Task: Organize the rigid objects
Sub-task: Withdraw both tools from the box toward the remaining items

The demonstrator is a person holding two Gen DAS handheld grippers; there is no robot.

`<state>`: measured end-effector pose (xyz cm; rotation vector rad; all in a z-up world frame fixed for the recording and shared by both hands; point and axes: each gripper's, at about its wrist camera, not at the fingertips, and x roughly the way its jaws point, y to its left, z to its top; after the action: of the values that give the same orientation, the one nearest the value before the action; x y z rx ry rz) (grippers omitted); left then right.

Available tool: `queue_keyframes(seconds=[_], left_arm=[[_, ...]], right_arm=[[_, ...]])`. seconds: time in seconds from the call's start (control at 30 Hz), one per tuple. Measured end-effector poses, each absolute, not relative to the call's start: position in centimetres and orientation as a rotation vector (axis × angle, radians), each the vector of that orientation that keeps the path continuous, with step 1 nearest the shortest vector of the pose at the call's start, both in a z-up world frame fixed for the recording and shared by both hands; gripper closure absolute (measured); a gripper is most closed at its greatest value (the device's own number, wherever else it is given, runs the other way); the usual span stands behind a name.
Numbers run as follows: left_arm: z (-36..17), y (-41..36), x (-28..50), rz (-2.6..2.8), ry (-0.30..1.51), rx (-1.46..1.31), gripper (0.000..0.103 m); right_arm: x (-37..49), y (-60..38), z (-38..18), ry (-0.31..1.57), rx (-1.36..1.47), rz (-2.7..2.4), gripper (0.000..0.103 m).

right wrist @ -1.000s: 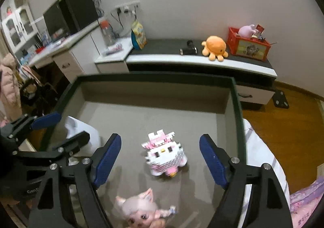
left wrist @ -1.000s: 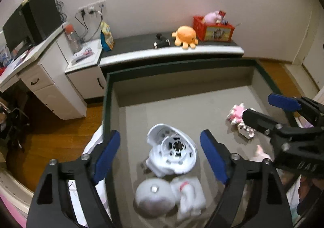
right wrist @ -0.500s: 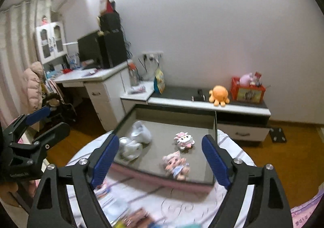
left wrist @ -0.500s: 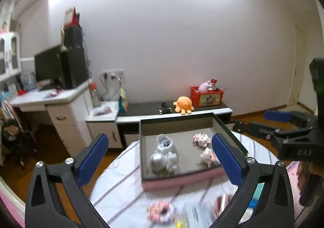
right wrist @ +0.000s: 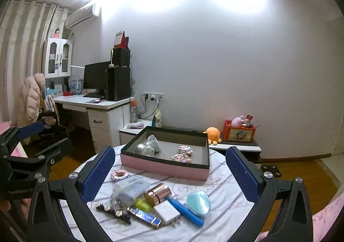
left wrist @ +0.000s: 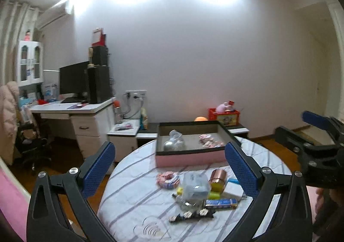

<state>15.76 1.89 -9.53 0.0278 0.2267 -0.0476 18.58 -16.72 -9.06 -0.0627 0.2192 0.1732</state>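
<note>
A round table [right wrist: 217, 179] under a white striped cloth carried a pink-walled tray [right wrist: 165, 166] at its far side. Nearer lay a loose clutter: a copper cylinder [right wrist: 158, 193], a white charger [right wrist: 167, 211], a blue pen [right wrist: 186, 213], a teal disc [right wrist: 198, 202], a clear bag [right wrist: 129, 190].

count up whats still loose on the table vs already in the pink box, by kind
In the pink box:
white and silver toys: 2
pink figures: 2

Loose on the table:
copper cylinder: 1
white charger: 1
blue pen: 1
teal round item: 1
clear plastic box: 1
pink donut packet: 1
blue foil bar: 1
dark hair clip: 1
yellow tube: 1

Total: 13
</note>
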Motion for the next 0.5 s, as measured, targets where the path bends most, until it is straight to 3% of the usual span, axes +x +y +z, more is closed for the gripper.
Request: queue_keyframes(seconds=[0.5], left_arm=[[-13.1, 2.7, 16.2, -0.004, 0.316, 0.033, 0.000]], right_arm=[[17.0, -19.0, -12.5, 0.295, -0.004, 0.075, 0.000]])
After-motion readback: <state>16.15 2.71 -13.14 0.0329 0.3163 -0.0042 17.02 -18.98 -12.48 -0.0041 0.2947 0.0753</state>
